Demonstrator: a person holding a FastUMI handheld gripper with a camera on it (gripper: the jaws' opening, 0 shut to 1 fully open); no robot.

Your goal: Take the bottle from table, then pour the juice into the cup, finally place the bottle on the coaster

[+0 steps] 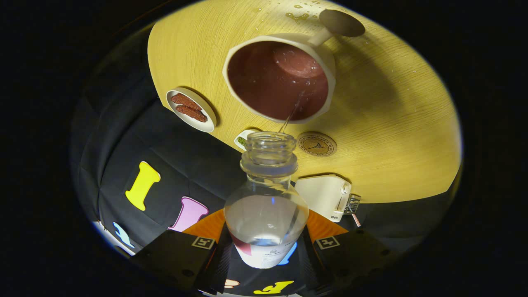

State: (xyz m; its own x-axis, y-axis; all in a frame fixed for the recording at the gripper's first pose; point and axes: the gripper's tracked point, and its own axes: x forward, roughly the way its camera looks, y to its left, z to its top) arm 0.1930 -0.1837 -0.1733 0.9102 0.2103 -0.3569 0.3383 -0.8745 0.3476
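Gripper view looks along the tilted bottle point(266, 206), which the fingers point(264, 251) clench at its labelled body in the lower centre of the frame. Its uncapped mouth points at the cup point(277, 78) in the upper centre, and a thin clear stream runs from the lip onto the cup's reddish inner wall. To pour well, I judge the tilt should be kept gentle and the mouth held over the cup's near rim, since droplets already dot the worktop point(392, 123) beyond the cup. The coaster point(317, 144) lies just right of the bottle's mouth, bare and near the worktop's edge. A dish of snacks point(190, 109) sits to the left, a white device point(326, 196) at lower right.
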